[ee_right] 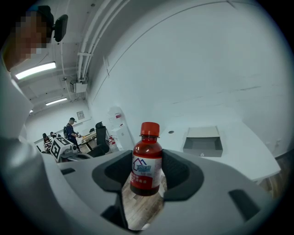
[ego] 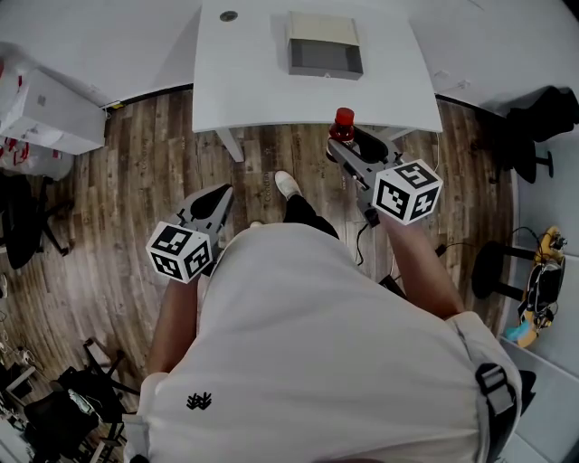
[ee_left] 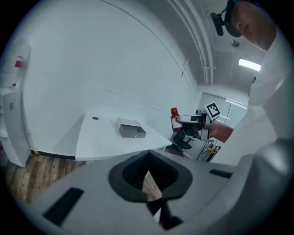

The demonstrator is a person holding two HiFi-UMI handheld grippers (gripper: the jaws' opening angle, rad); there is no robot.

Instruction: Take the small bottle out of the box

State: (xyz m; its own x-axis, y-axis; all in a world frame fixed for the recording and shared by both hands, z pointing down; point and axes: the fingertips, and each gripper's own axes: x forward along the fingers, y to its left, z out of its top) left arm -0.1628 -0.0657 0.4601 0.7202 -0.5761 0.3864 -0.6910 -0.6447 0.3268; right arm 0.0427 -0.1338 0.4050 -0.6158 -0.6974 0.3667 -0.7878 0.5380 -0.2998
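Note:
The small bottle [ego: 344, 126], red with a red cap and a white-and-red label, hangs upright in the air just in front of the table's near edge. My right gripper [ego: 345, 147] is shut on the small bottle [ee_right: 146, 159], its pads [ee_right: 180, 173] pressing the body on both sides. The grey open box [ego: 325, 45] lies on the white table [ego: 253, 77], beyond the bottle; the box [ee_right: 203, 139] shows no contents. My left gripper [ego: 217, 195] hangs low over the wooden floor at my left side, shut with nothing in it; the left gripper [ee_left: 148, 164] faces the table.
The table top has a small dark round hole [ego: 228, 15] near its far left. White cartons [ego: 45, 113] stand on the floor at the left. Black chairs [ego: 534, 127] and a stool [ego: 502, 267] stand at the right. People [ee_right: 71, 128] are far off in the background.

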